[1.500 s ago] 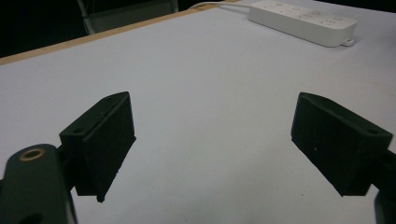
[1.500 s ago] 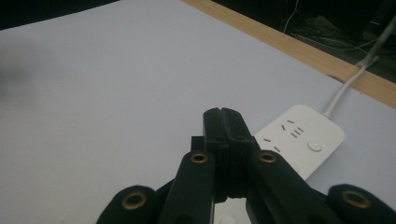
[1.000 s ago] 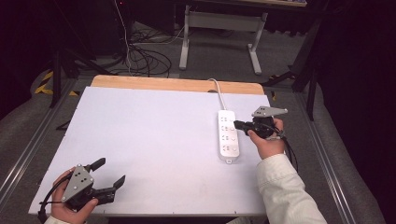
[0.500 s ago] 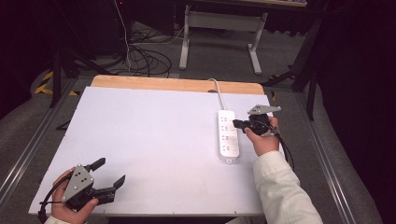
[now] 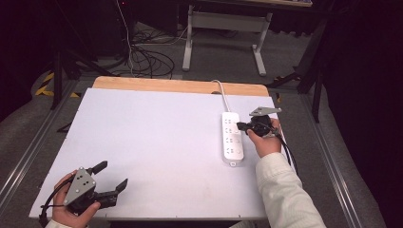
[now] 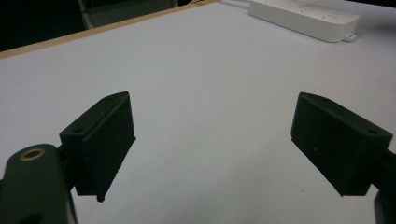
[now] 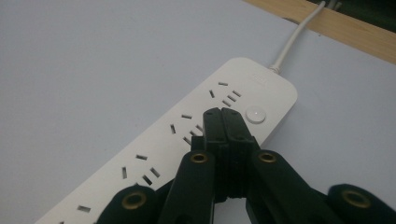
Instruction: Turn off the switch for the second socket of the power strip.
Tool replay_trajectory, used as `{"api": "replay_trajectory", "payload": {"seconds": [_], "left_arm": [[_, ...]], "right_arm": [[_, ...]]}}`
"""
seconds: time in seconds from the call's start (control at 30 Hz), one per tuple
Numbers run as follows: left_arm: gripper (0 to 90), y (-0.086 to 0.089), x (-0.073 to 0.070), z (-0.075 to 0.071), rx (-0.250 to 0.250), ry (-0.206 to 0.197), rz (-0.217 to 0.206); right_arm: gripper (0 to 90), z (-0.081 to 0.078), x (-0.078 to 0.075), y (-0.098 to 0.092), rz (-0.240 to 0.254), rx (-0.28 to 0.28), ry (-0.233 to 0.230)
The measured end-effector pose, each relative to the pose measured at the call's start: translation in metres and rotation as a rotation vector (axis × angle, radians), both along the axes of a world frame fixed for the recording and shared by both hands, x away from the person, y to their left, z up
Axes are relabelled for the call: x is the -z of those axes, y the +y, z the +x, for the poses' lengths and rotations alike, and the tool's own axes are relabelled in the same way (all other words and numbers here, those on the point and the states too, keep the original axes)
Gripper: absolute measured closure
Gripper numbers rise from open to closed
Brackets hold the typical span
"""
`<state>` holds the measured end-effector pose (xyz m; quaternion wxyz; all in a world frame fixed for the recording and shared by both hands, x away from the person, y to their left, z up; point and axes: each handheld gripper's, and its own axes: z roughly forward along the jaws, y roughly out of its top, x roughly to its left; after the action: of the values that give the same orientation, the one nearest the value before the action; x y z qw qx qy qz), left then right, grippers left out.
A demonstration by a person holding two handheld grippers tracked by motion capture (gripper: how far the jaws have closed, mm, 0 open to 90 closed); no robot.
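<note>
A white plastic power strip [image 5: 232,138] lies flat on the desk [image 5: 157,142], right of centre, long axis running front to back, w/ rounded corners and a smooth matte top. Rows of slot sockets run along it, plus a small round button [image 7: 256,114] near the cord end. Its white cord [image 5: 221,92] leaves the far end and goes over the desk's bare wooden back edge.

Right gripper [image 5: 241,126] hangs over the strip's far half from the right side, black jaws pressed together, nothing between them; tips sit just beside the button in the right gripper view, can't tell if touching.

Left gripper [image 5: 113,177] is at the near left corner, close to the front edge, jaws spread wide and empty; blocky wedge-shaped pads [image 6: 103,140].

The desk top is a pale, smooth sheet w/ broad open room between the grippers.
</note>
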<state>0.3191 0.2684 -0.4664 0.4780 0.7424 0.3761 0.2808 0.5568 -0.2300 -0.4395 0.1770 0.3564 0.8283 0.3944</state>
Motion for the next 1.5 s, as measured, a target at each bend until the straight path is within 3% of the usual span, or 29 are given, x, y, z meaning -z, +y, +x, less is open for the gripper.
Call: {"api": "replay_trajectory", "payload": {"seconds": [0.47,1.1,1.5], "left_arm": [[14.3,0.0,0.0,0.0,0.0,-0.003,0.009],[14.2,0.0,0.0,0.0,-0.001,-0.006,0.012],[14.0,0.0,0.001,0.0,-0.005,-0.005,0.005]], "right_arm": [[90.0,0.006,0.011,0.004,-0.029,-0.005,0.025],[90.0,0.006,0.015,0.007,-0.079,-0.008,0.016],[90.0,0.005,0.017,0.009,-0.085,-0.008,0.009]]}}
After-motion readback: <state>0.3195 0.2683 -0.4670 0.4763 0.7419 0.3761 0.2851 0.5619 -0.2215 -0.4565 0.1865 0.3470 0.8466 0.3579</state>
